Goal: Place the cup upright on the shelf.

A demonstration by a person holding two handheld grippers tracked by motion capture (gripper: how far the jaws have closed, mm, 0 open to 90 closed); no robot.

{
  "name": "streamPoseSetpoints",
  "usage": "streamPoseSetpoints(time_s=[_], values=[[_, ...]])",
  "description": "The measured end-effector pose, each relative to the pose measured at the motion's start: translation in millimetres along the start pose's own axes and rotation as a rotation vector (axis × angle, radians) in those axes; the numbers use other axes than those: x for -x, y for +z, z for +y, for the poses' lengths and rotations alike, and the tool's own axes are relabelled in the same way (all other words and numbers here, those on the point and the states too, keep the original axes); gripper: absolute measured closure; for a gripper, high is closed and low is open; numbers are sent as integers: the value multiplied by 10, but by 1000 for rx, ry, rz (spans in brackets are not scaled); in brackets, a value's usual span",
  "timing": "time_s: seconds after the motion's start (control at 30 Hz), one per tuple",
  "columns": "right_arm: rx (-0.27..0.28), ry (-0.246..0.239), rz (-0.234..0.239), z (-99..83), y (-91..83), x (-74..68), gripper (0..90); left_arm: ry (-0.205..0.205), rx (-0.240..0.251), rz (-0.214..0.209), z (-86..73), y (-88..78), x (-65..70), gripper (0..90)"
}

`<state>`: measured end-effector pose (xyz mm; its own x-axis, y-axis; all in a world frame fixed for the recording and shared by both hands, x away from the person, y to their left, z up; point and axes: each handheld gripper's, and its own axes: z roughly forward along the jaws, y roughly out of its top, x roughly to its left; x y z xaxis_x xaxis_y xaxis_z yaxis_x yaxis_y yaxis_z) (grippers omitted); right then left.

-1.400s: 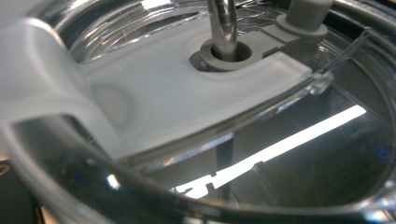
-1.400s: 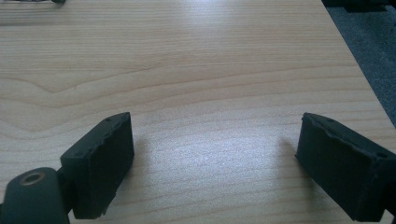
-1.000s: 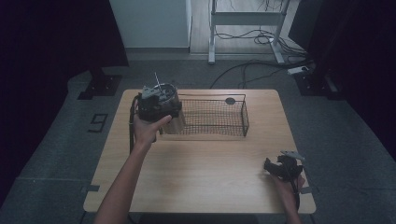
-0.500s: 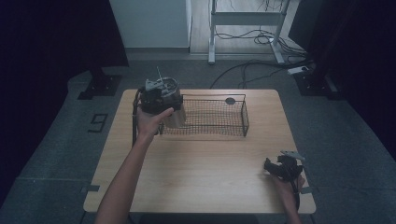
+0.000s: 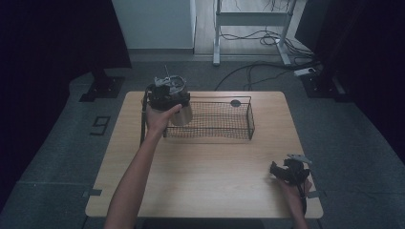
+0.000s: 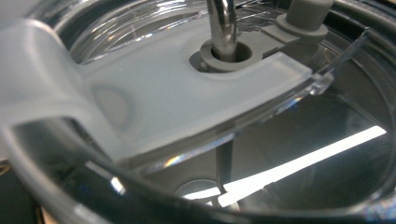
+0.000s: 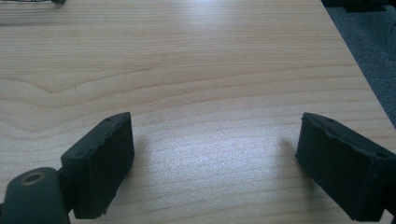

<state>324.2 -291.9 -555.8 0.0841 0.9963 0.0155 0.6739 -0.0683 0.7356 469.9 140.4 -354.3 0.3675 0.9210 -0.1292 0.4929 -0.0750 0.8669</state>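
Two grippers work over a pale wooden table (image 5: 205, 171). At the far side lies a long black wire basket (image 5: 215, 121), with a small dark round object (image 5: 235, 103) at its far rim; whether it sits inside or on the rim is unclear. The left gripper (image 5: 165, 93) holds a metal tumbler (image 5: 183, 113) at the basket's left end, its base low among the wires. The left gripper view looks close onto the tumbler's clear lid (image 6: 187, 107) and metal straw (image 6: 222, 25); its jaws are hidden, so their state cannot be told. The right gripper (image 7: 215, 163) rests at the near right corner, jaws wide apart over bare wood.
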Motion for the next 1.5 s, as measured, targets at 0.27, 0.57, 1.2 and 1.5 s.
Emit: streamPoseSetpoints(time_s=[0.27,0.57,1.2,1.5], values=[[1,0,-1,-1,-1,1,114,-13,-5,23,41,141,-30,41],[2,3,-4,-2,-2,0,118,14,-27,22,27,359,15,41],[2,2,-4,-2,-3,1,122,28,-79,54,-186,724,11,41],[3,1,-4,-2,-3,2,122,25,-109,76,-329,828,-54,41]])
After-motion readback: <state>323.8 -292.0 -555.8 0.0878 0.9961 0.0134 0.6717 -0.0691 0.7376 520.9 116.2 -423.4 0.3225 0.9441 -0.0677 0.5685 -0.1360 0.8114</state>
